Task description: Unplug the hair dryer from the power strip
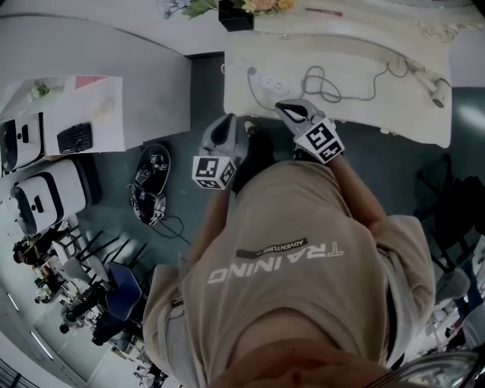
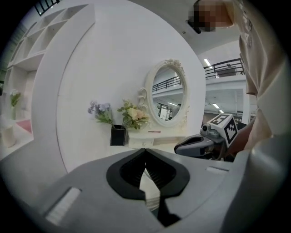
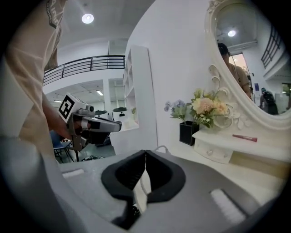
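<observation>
On the white vanity table (image 1: 394,114) lies a white power strip (image 1: 267,79). A grey cord (image 1: 326,83) loops from it to the white hair dryer (image 1: 430,82) at the table's right end. My left gripper (image 1: 230,120) hangs shut and holds nothing just off the table's near left corner. My right gripper (image 1: 283,107) is shut and holds nothing too, at the table's near edge below the power strip. Each gripper view shows its own jaws closed tip to tip, the left gripper (image 2: 145,157) and the right gripper (image 3: 145,157). Neither gripper view shows the strip or the dryer.
A black vase of flowers (image 1: 236,14) and an oval mirror (image 2: 167,93) stand at the back of the vanity. A small drawer shelf (image 3: 227,152) carries a pink stick. On the floor to the left lie spare grippers (image 1: 150,186). A desk (image 1: 91,114) stands further left.
</observation>
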### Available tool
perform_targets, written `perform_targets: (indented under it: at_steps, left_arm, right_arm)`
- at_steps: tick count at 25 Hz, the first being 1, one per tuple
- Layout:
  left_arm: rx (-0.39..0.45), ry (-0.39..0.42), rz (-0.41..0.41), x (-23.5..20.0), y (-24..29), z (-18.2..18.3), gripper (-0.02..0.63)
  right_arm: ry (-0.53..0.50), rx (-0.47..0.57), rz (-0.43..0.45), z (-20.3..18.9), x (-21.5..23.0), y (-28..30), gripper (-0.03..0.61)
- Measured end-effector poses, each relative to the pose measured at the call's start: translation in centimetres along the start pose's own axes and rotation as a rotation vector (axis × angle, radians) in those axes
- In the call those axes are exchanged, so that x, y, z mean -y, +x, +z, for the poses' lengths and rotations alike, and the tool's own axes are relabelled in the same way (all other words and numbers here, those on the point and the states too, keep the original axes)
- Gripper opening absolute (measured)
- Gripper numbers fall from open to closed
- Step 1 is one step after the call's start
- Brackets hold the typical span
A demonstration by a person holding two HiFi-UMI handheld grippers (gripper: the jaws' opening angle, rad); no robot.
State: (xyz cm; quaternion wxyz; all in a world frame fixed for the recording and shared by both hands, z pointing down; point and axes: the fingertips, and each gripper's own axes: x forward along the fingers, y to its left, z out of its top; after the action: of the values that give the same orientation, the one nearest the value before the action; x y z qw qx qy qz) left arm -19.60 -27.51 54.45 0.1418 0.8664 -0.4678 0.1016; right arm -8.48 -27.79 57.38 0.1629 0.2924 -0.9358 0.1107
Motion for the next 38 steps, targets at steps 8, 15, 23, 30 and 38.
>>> perform_targets:
  at_steps: [8, 15, 23, 30, 38]
  left_arm:
    - [-0.064, 0.041, -0.201, -7.8, 5.5, 0.3, 0.006]
    - [-0.173, 0.109, -0.398, -11.7, 11.2, -2.4, 0.006]
    - [-0.289, 0.209, -0.588, -10.9, 17.9, -6.9, 0.006]
    - [-0.397, 0.229, -0.583, -10.1, 19.0, -8.7, 0.006]
    - [-0.41, 0.258, -0.557, -9.5, 19.8, -8.7, 0.006]
  right_arm:
    - [-0.026, -0.162, -0.104, -1.5, 3.6, 8.6, 0.028]
    - [-0.102, -0.232, -0.184, -2.5, 7.1, 13.9, 0.074]
    - [-0.272, -0.302, -0.122, -3.6, 8.4, 17.8, 0.091]
    - [-0.207, -0.222, -0.103, -2.7, 8.8, 19.1, 0.101]
    - [-0.132, -0.169, -0.095, -2.1, 9.6, 18.5, 0.066]
